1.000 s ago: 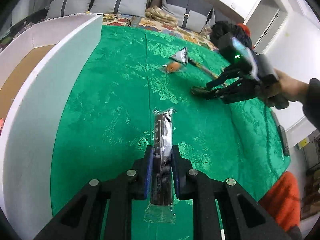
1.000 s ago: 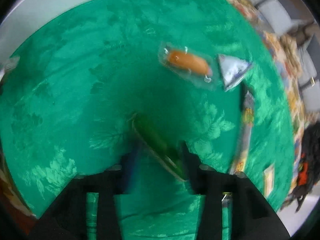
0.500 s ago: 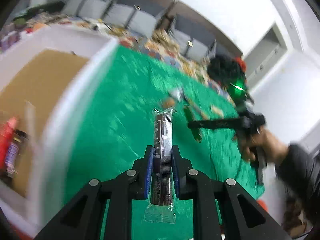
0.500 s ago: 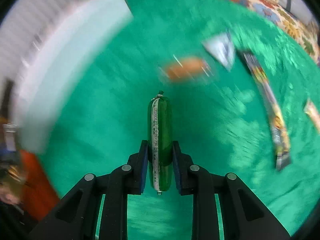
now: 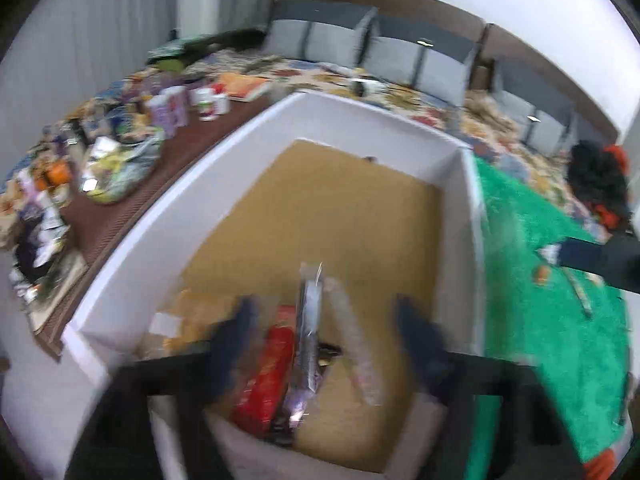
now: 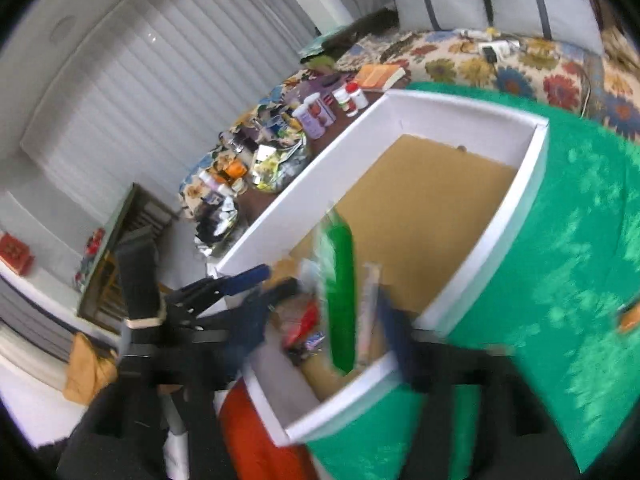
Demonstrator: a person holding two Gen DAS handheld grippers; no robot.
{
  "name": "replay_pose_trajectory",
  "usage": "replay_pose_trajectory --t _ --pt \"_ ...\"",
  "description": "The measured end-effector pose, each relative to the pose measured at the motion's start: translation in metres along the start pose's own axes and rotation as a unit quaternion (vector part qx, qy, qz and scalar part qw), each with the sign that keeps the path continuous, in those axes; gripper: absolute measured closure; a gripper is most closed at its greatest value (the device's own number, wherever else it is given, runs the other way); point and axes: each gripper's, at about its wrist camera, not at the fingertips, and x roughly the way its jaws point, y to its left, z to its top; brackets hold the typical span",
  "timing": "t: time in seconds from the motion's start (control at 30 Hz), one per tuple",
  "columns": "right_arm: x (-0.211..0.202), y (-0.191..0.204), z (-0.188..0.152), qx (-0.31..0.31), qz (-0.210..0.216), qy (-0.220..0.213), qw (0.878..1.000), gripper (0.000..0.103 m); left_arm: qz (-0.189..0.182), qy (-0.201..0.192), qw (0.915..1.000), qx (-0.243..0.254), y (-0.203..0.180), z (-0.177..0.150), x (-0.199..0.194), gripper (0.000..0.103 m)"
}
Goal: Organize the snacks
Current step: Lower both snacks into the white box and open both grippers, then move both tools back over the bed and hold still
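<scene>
Dropping snacks into the box (image 5: 468, 216) is the step in hand — both tongs are over its near end, released.

Left wrist view: the left gripper (image 5: 322, 344) has its jaws spread wide, having just been opening, and the dark bar (image 5: 306, 344) sits between them, free of both pads and blurred, seemingly falling. Below it lie a red pack (image 5: 266, 380) and a clear wrapper (image 5: 356, 356) on the brown floor of the box. A second ago this gripper was clamped on the bar above the green cloth (image 5: 540, 300), with the box off to the side; now the box fills the view.

Right wrist view: the right gripper (image 6: 324, 332) is also parted, its jaws just opened, and the green stick (image 6: 342, 300) hangs between them, touching neither pad as far as the blur shows. The left gripper (image 6: 256, 280) shows at the left, over the same corner. Half a second ago the stick was pinched upright over the cloth.

Next, I judge, both hands should back out and return to the cloth, where an orange snack (image 5: 541, 275) and others wait — clearing the box wall first.
</scene>
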Motion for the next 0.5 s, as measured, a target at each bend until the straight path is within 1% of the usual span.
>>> replay_pose_trajectory --t 0.03,0.07,0.13,0.17,0.2,0.27,0.33,0.37,0.4,0.43,0.47,0.5 --pt "-0.004 -0.001 -0.009 -0.002 -0.008 -0.008 1.000 0.029 0.009 -0.013 0.9999 -0.003 0.001 -0.009 -0.004 0.018" --pt "-0.008 -0.005 -0.021 -0.009 -0.022 -0.014 1.000 0.029 0.009 -0.018 0.9998 -0.004 0.003 -0.016 -0.008 0.018" --pt "-0.009 -0.019 -0.033 -0.021 -0.054 -0.021 0.998 0.029 0.000 -0.023 0.9997 -0.004 -0.002 -0.029 -0.014 0.018" --pt "-0.014 -0.033 -0.044 -0.030 -0.083 -0.026 0.996 0.029 -0.006 -0.026 0.9996 -0.003 -0.009 -0.032 -0.016 0.018" --pt "-0.023 -0.050 -0.064 -0.042 -0.124 -0.032 0.991 0.028 -0.018 -0.031 0.9994 0.001 -0.018 -0.038 -0.021 0.018" --pt "-0.037 -0.091 -0.108 -0.056 -0.212 -0.033 0.975 0.028 -0.042 -0.039 0.9983 0.010 -0.035 -0.042 -0.031 0.018" --pt "-0.058 -0.135 -0.148 -0.049 -0.282 -0.027 0.958 0.028 -0.077 -0.046 0.9955 0.031 -0.065 -0.049 -0.043 0.018" --pt "-0.068 -0.151 -0.161 -0.043 -0.305 -0.028 0.951 0.028 -0.094 -0.048 0.9935 0.042 -0.081 -0.052 -0.047 0.016" --pt "-0.089 -0.177 -0.185 -0.027 -0.342 -0.031 0.939 0.028 -0.112 -0.049 0.9909 0.056 -0.098 -0.055 -0.049 0.011" --pt "-0.105 -0.195 -0.200 -0.013 -0.365 -0.036 0.930 0.028 -0.132 -0.049 0.9874 0.072 -0.119 -0.058 -0.051 0.008" --pt "-0.121 -0.213 -0.213 0.006 -0.386 -0.042 0.921 0.028 -0.148 -0.047 0.9843 0.084 -0.138 -0.061 -0.050 0.002" --pt "-0.137 -0.230 -0.225 0.027 -0.405 -0.047 0.913 0.028 -0.164 -0.044 0.9807 0.097 -0.156 -0.066 -0.047 0.000"
